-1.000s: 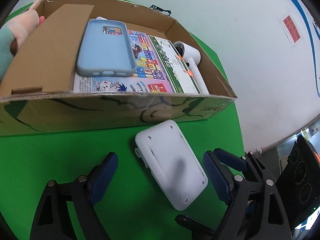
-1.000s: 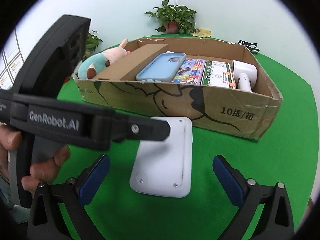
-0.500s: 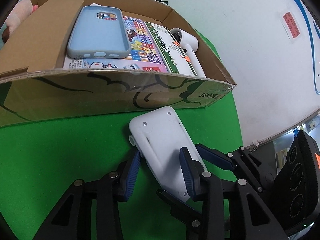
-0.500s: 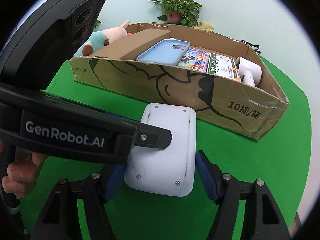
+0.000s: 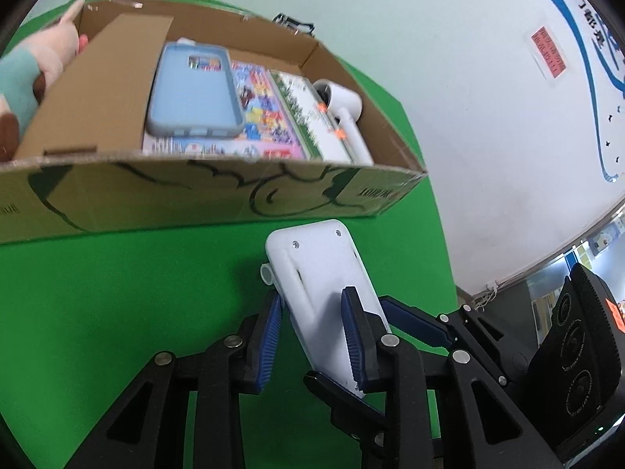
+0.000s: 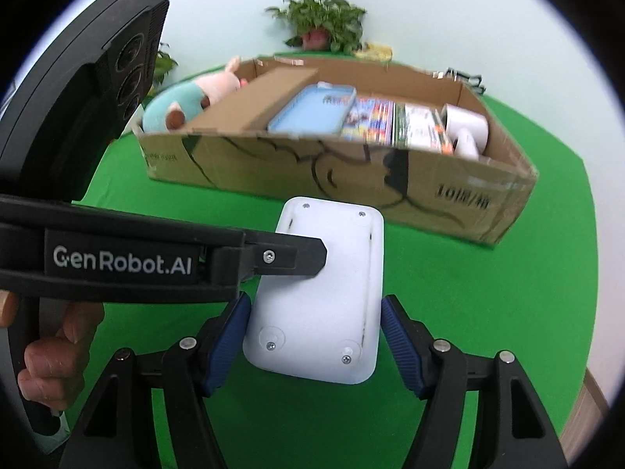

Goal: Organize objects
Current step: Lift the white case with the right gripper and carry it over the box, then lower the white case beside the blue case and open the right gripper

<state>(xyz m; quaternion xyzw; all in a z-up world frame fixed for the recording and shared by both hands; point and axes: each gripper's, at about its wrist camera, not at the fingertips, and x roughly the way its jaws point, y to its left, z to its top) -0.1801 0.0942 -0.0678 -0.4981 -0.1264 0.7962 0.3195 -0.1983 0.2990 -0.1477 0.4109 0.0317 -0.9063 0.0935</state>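
Note:
A flat white plastic device (image 5: 320, 273) (image 6: 324, 285) with rounded corners and small screws is held tilted above the green table, just in front of the cardboard box (image 5: 195, 203) (image 6: 351, 179). My left gripper (image 5: 314, 336) is shut on its near edge. My right gripper (image 6: 314, 340) is shut on its two sides. The left gripper's finger (image 6: 289, 258) crosses the right wrist view over the device. The box holds a blue phone case (image 5: 193, 93) (image 6: 312, 111), colourful booklets (image 5: 265, 125) and a white dryer-like device (image 5: 343, 117).
A plush toy (image 6: 187, 101) sits at the box's left end, beside a cardboard flap (image 5: 93, 90). A potted plant (image 6: 320, 19) stands behind the box by the wall. The green table (image 5: 117, 293) ends at a rounded edge on the right.
Both grippers went from open around the white device to shut on it. The device now sits raised and tilted off the table, and the views have shifted slightly.

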